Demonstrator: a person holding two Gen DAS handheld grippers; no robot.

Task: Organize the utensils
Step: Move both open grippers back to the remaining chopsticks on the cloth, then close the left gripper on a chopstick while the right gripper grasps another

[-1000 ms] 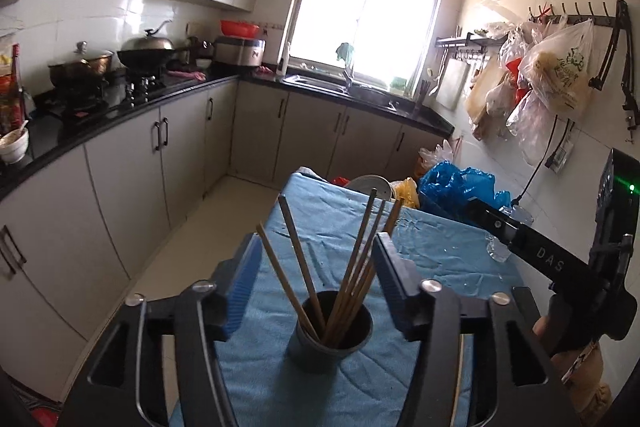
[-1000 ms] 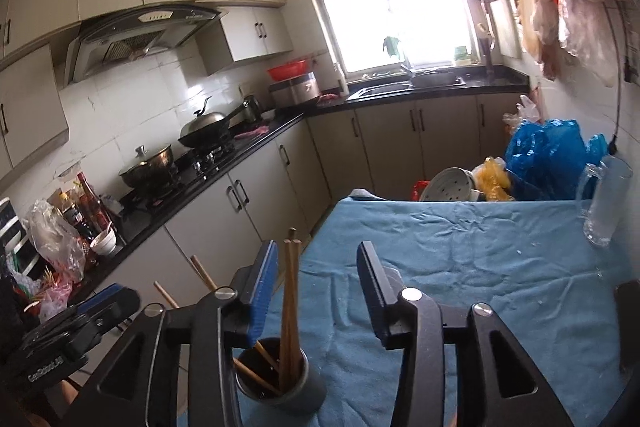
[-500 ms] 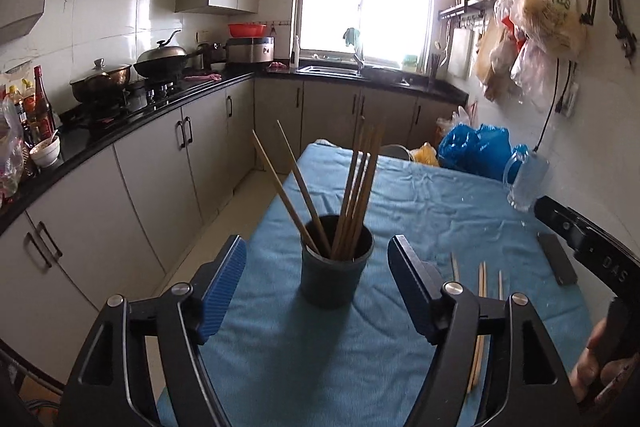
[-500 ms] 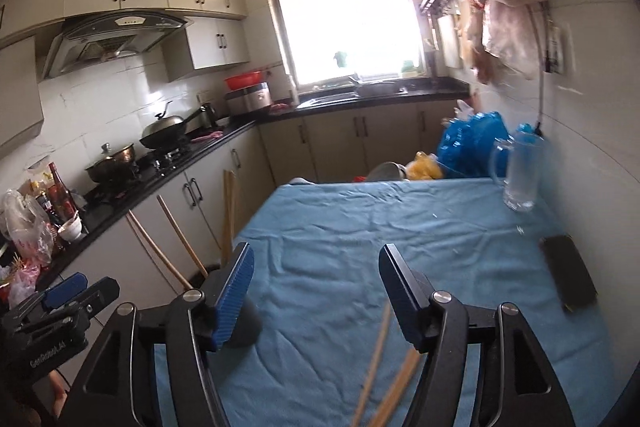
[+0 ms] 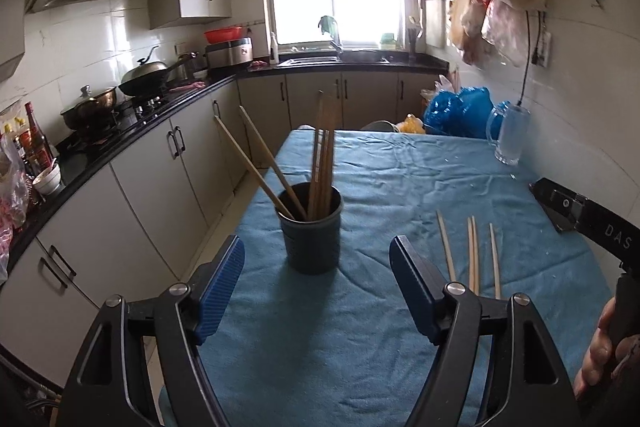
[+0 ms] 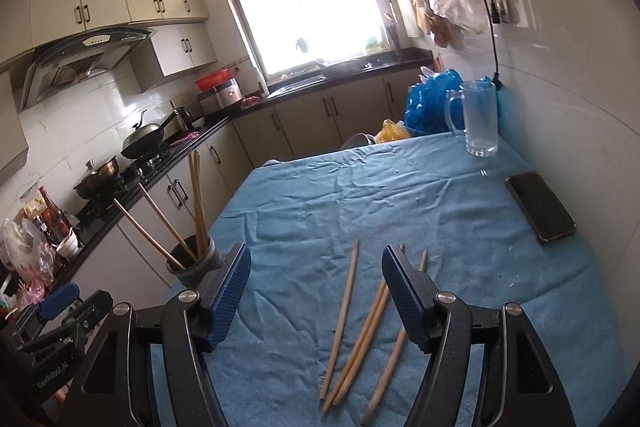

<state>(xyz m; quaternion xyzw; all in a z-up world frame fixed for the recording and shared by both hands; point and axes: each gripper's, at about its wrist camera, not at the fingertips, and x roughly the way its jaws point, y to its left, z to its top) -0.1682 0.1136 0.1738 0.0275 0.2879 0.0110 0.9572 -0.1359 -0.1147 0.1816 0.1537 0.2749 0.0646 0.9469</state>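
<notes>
Your right gripper [image 6: 316,291], jaws just opened wide and empty, sits nearest the loose chopsticks [image 6: 362,323]; their long axes run along its pointing line, the holder [image 6: 194,261] left.

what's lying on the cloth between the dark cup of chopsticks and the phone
Four loose chopsticks lie side by side on the blue cloth between the cup and the phone; the right wrist view shows it best.

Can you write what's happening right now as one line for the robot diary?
left tongs: open, empty, facing chopstick cup | right tongs: open, empty, over four loose chopsticks on blue cloth | jaws just been opening
</notes>
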